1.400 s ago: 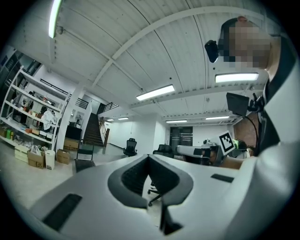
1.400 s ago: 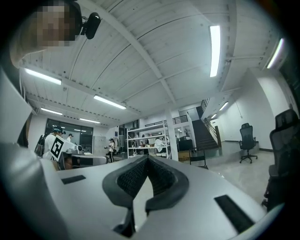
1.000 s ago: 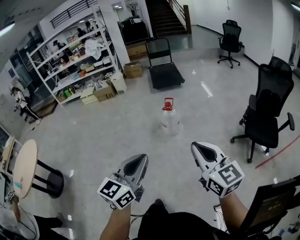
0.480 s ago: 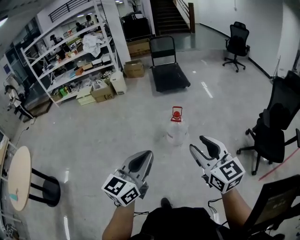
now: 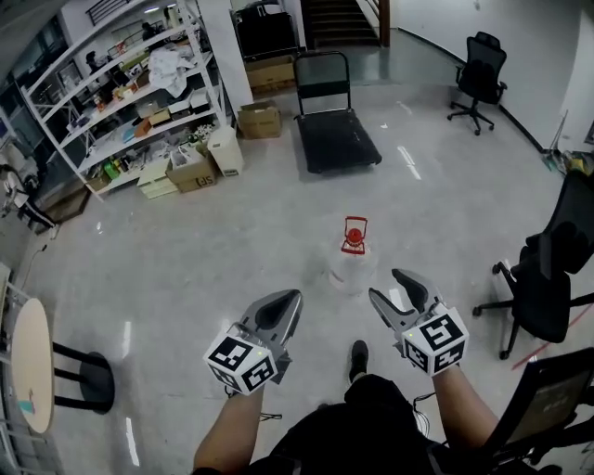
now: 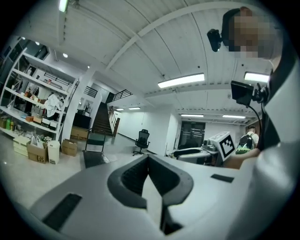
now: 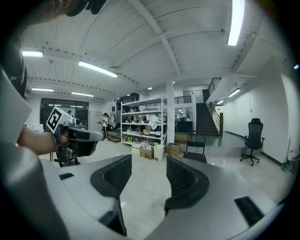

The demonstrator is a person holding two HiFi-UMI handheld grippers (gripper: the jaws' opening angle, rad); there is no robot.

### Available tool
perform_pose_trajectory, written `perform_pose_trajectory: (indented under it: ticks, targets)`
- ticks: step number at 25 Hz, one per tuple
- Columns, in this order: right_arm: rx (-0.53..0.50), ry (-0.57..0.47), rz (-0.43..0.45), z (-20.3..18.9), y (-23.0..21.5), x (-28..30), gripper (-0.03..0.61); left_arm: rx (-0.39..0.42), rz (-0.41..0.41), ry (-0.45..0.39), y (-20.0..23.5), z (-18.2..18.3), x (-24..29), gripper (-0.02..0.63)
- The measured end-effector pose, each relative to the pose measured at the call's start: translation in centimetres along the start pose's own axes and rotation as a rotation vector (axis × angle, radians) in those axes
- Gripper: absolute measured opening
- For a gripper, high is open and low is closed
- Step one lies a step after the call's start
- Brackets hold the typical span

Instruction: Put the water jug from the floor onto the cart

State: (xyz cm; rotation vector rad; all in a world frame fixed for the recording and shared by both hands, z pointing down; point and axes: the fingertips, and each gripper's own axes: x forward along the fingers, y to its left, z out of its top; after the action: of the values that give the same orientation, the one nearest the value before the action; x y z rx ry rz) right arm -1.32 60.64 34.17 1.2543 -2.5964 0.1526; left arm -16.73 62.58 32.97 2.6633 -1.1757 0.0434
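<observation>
A clear water jug point(image 5: 350, 267) with a red cap and handle point(image 5: 354, 235) stands upright on the floor, just ahead of both grippers. The black flat cart point(image 5: 336, 139) with its upright push handle point(image 5: 322, 70) stands further back, past the jug. My left gripper point(image 5: 286, 304) is shut and empty, to the jug's lower left. My right gripper point(image 5: 390, 286) is open with nothing between its fingers, its jaws having just been opening, close to the jug's right side. In the right gripper view the cart point(image 7: 196, 153) shows far off; the jug is hidden there.
White shelves point(image 5: 121, 83) with cardboard boxes point(image 5: 190, 172) line the back left. Office chairs stand at the right point(image 5: 548, 278) and back right point(image 5: 481, 79). A round table point(image 5: 26, 376) and black stool point(image 5: 88, 380) are at the left. Stairs point(image 5: 339, 11) rise behind the cart.
The person has walked forward, so the jug and cart have come nearer. Both grippers moved toward the jug. The right jaws went from shut to open.
</observation>
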Motion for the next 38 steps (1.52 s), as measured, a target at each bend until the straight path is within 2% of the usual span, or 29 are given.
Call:
perform_pose_trajectory:
  ticks: [3, 7, 10, 11, 14, 17, 21, 23, 25, 27, 29, 33, 35, 38]
  targets:
    - [-0.015, 0.038, -0.002, -0.5, -5.2, 4.8, 0.216, -0.023, 0.000, 0.031, 3.4, -0.2, 5.6, -0.008]
    - [-0.049, 0.096, 0.051, -1.2, -12.9, 12.5, 0.253, -0.072, 0.014, 0.061, 8.7, -1.3, 15.0, -0.008]
    - [-0.093, 0.181, 0.113, -4.0, -17.7, 17.5, 0.258, -0.096, 0.028, 0.138, 11.7, -3.5, 21.6, -0.008]
    - [-0.110, 0.219, 0.131, -5.3, -19.0, 19.2, 0.258, -0.134, 0.027, 0.158, 12.9, -4.5, 23.4, -0.008]
    - [-0.163, 0.348, 0.178, -9.7, -20.5, 24.4, 0.258, -0.277, 0.052, 0.222, 17.8, -7.9, 26.8, -0.008]
    - [-0.159, 0.458, 0.196, -13.5, -20.3, 28.3, 0.257, -0.289, 0.048, 0.308, 21.5, -11.3, 28.2, -0.008]
    - [-0.116, 0.607, 0.173, -20.1, -21.2, 33.1, 0.256, -0.303, 0.011, 0.411, 25.7, -16.4, 31.3, -0.008]
    - [0.033, 0.664, 0.126, -23.7, -22.1, 35.3, 0.256, -0.371, 0.020, 0.450, 28.2, -19.3, 32.6, -0.008]
    - [0.319, 0.690, 0.028, -27.3, -23.5, 36.6, 0.256, -0.444, 0.036, 0.491, 29.8, -22.4, 33.5, -0.009]
    - [0.627, 0.678, -0.093, -30.8, -25.0, 37.2, 0.256, -0.471, 0.037, 0.542, 30.7, -25.2, 34.5, -0.008]
    - [0.850, 0.666, -0.181, -34.4, -25.6, 37.6, 0.256, -0.488, 0.036, 0.591, 31.5, -27.8, 35.5, -0.008]
    - [1.104, 0.654, -0.279, -40.7, -26.3, 38.4, 0.256, -0.561, 0.065, 0.644, 32.5, -32.7, 37.4, -0.008]
    - [1.246, 0.610, -0.324, -42.7, -26.6, 39.5, 0.256, -0.580, 0.072, 0.674, 33.0, -34.7, 38.0, -0.008]
    - [1.403, 0.554, -0.399, -45.2, -26.6, 41.3, 0.256, -0.595, 0.089, 0.715, 34.0, -36.9, 37.9, -0.008]
